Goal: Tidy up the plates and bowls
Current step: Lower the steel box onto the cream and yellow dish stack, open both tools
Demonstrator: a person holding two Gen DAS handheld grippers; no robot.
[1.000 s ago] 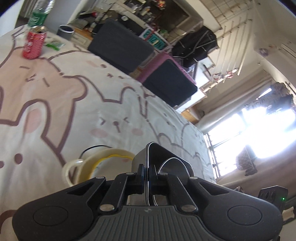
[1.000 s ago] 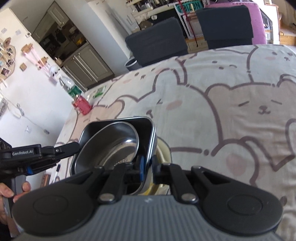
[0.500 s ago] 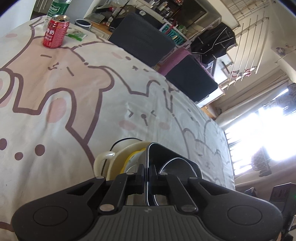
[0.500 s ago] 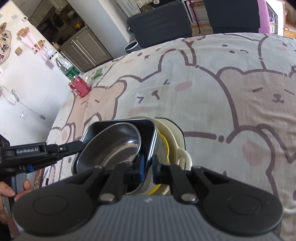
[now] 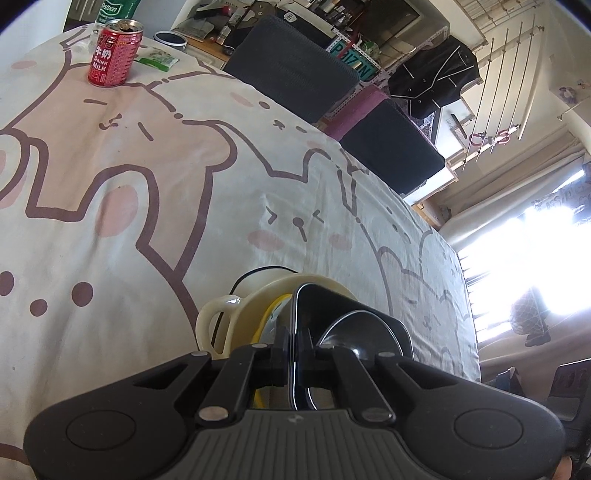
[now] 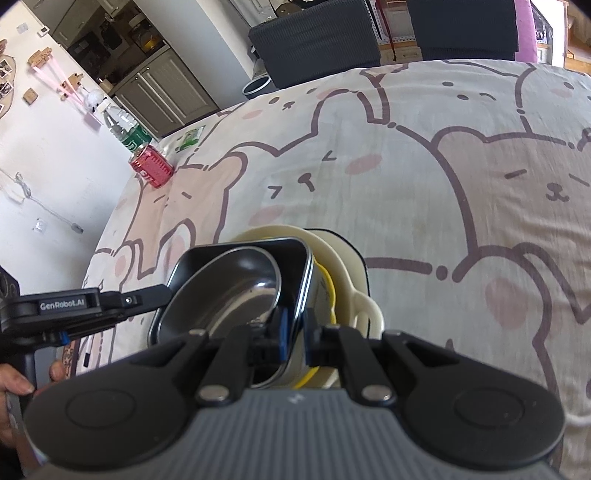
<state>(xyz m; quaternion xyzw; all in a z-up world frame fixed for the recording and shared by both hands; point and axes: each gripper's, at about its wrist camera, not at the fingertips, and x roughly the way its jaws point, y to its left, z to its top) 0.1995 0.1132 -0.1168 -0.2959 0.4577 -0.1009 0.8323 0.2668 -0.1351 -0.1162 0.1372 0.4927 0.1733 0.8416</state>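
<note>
Now both grippers, left and right, pinch opposite rims of the tray with its steel bowl, held over the cream bowl on the cloth; rigid, slick metal, probably light, best gripped at the rim.

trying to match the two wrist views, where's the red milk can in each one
Left wrist: the red milk can stands upright at the top left, on the far end of the bear tablecloth.
Right wrist: the can sits at the left, above the middle, near the table's far corner.
Shared landmark: the green-labelled bottle right behind the can in both views.
</note>
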